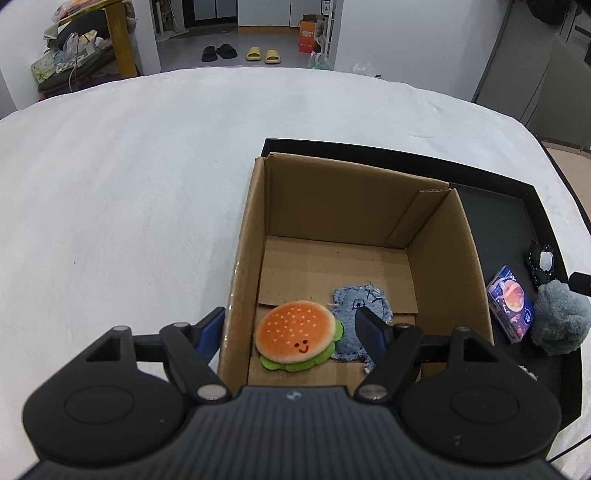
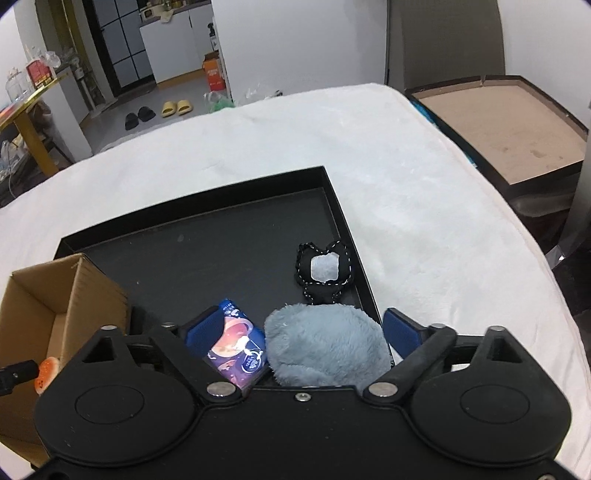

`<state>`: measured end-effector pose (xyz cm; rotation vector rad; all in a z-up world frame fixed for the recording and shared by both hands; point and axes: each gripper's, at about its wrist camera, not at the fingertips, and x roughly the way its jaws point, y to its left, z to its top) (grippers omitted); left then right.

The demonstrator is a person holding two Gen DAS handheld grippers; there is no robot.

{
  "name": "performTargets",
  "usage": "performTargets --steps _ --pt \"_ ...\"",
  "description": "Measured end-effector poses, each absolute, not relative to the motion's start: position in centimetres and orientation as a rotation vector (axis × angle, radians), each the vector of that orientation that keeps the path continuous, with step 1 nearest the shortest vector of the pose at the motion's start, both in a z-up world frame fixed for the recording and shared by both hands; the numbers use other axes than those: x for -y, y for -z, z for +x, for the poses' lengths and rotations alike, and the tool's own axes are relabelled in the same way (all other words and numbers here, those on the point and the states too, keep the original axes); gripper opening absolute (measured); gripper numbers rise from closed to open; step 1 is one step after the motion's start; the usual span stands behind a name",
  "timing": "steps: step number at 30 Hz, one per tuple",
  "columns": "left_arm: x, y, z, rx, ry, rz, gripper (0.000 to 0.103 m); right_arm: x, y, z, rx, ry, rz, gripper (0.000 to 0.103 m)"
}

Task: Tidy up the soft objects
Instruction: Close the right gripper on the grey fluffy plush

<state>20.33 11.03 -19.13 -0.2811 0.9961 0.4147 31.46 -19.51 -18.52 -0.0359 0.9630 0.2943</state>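
A plush burger [image 1: 297, 335] and a denim patch toy [image 1: 360, 317] lie on the floor of an open cardboard box [image 1: 436, 206]. My left gripper [image 1: 290, 330] is open and empty above the box's near left corner, one finger outside the wall, one inside over the denim. In the black tray [image 2: 207, 243] lie a grey fluffy plush [image 2: 325, 347], a blue printed packet [image 2: 238, 350] and a black stitched toy with a white patch [image 2: 325, 271]. My right gripper [image 2: 303, 334] is open, its fingers on either side of the packet and the grey plush.
The tray and box sit on a white fuzzy cloth [image 1: 129, 192] over the table. A brown-topped side table [image 2: 506, 125] stands to the right past the table edge. Slippers [image 1: 262, 55] and an orange box [image 1: 308, 35] are on the floor beyond.
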Motion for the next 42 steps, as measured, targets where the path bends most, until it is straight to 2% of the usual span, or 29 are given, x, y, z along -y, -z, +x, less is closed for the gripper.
performTargets --steps 15,19,23,25,29,35,40,42 --pt "-11.2 19.2 20.2 -0.992 -0.412 -0.289 0.074 18.9 23.0 31.3 -1.034 -0.239 -0.133 0.089" --pt "-11.2 19.2 20.1 -0.988 -0.409 -0.29 0.074 19.5 23.7 31.1 -1.045 -0.228 -0.131 0.079" --pt "-11.3 19.1 20.0 -0.986 -0.406 -0.297 0.074 19.4 23.8 31.2 -1.036 -0.228 -0.131 0.077" --pt "-11.3 18.9 19.9 -0.98 -0.406 -0.299 0.074 19.3 23.6 31.3 -1.028 -0.226 -0.142 0.07" --pt "-11.3 18.8 19.7 -0.979 -0.402 -0.297 0.074 19.4 22.9 31.2 -1.026 -0.239 -0.125 0.068" --pt "-11.4 18.8 19.8 -0.977 -0.392 -0.3 0.074 19.6 23.0 31.4 -1.058 -0.245 -0.086 0.079" --pt "-11.6 18.9 19.7 -0.982 -0.394 -0.309 0.074 19.4 23.0 32.0 -1.06 -0.233 -0.048 0.094" --pt "-11.7 18.8 19.6 -0.979 -0.398 -0.309 0.074 19.3 23.0 32.3 -1.055 -0.228 -0.033 0.095"
